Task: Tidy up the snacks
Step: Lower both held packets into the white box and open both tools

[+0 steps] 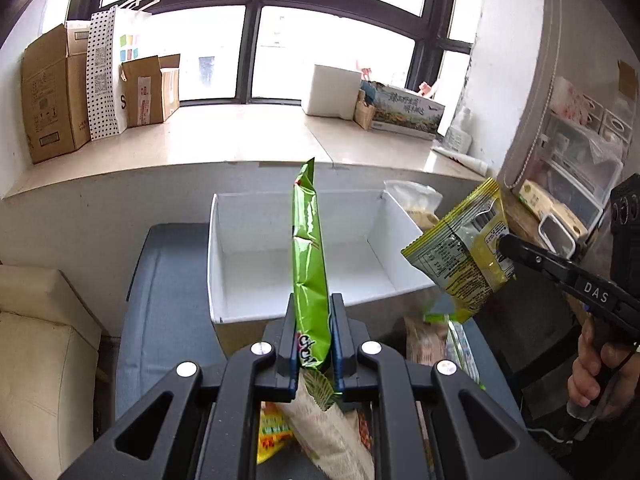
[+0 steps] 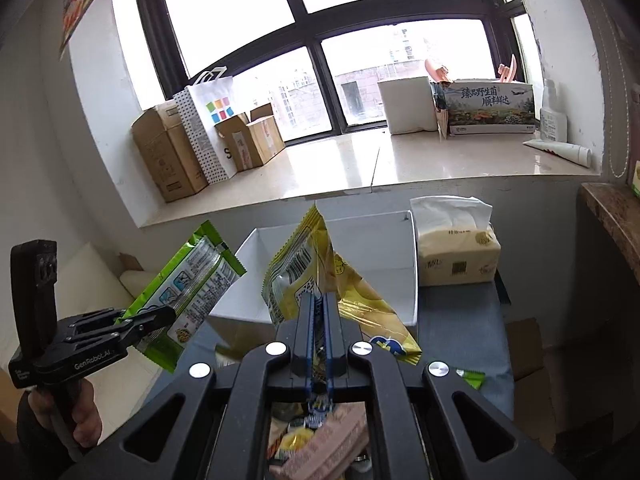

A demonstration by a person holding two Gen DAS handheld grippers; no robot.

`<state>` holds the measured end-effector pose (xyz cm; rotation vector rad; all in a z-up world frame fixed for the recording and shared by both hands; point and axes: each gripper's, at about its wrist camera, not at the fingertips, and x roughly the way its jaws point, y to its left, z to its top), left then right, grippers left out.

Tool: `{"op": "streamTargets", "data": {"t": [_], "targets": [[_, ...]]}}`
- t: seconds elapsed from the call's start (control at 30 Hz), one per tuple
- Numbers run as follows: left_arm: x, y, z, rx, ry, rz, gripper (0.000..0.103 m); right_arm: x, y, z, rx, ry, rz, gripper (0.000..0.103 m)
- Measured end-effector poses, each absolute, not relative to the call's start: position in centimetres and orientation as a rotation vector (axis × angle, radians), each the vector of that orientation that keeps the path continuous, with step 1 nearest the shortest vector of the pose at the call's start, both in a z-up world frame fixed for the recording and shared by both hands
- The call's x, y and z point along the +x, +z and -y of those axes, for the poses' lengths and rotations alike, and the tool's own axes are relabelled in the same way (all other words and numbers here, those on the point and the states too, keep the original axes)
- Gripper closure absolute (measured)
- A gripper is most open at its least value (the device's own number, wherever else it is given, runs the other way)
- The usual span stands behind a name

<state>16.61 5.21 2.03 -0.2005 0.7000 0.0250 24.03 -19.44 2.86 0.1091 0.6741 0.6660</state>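
Note:
My left gripper (image 1: 313, 304) is shut on a green snack packet (image 1: 309, 248) and holds it upright in front of the empty white box (image 1: 256, 272). It also shows in the right wrist view (image 2: 170, 314) with the green packet (image 2: 188, 284). My right gripper (image 2: 319, 300) is shut on a yellow snack packet (image 2: 304, 272), held above the near edge of the white box (image 2: 372, 248). In the left wrist view the right gripper (image 1: 504, 242) holds the yellow packet (image 1: 460, 248) to the right of the box. More snack packets (image 1: 320, 428) lie below the grippers.
The box stands on a blue-grey surface (image 1: 160, 300). A tissue pack (image 2: 456, 252) sits right of the box. A window ledge (image 2: 360, 164) behind holds cardboard boxes (image 2: 172, 152), a paper bag (image 2: 208, 124) and a white box (image 2: 408, 104). A cream cushion (image 1: 36, 344) lies left.

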Motion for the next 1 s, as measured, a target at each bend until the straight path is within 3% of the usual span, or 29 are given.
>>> {"op": "streamTargets", "data": {"t": [0.13,0.37,0.43,0.47,0.5,0.53,0.57,0.6,0.63,1.0], "targets": [[21.3,2.2,-7.2,-0.21,0.064,-0.705,0.088,30.3,2.7,17.1,0.175,0.651,-0.753,0.1],[27.1,-2.0,-8.6,-0.216,0.088,-0.82,0.087,36.0,-1.3,13.2,0.076,0.571,-0.873,0.099],[27.7,-3.1,-8.7,-0.219,0.107,-0.847,0.08,36.7,-2.7,12.9,0.07,0.557,-0.912,0.099],[27.9,-3.5,-8.8,-0.223,0.102,-0.855,0.07,36.8,-3.3,12.8,0.069,0.557,-0.924,0.097],[28.0,-3.7,-8.8,-0.224,0.102,-0.86,0.051,36.9,-3.8,12.7,0.068,0.562,-0.936,0.096],[28.0,-3.9,-8.9,-0.224,0.106,-0.862,0.041,37.0,-4.2,12.7,0.07,0.568,-0.947,0.085],[28.0,-4.1,-9.0,-0.225,0.098,-0.863,0.021,37.0,-4.5,12.9,0.073,0.563,-0.95,0.053],[27.8,-4.1,-9.1,-0.229,0.092,-0.857,0.007,36.8,-4.4,13.1,0.079,0.557,-0.941,0.032],[27.6,-4.1,-9.2,-0.231,0.097,-0.848,0.003,36.6,-4.3,13.4,0.092,0.556,-0.925,0.005],[20.8,-0.8,-8.4,-0.162,0.112,-0.643,0.0,31.3,1.7,17.4,0.147,0.59,-0.707,0.0]]}}
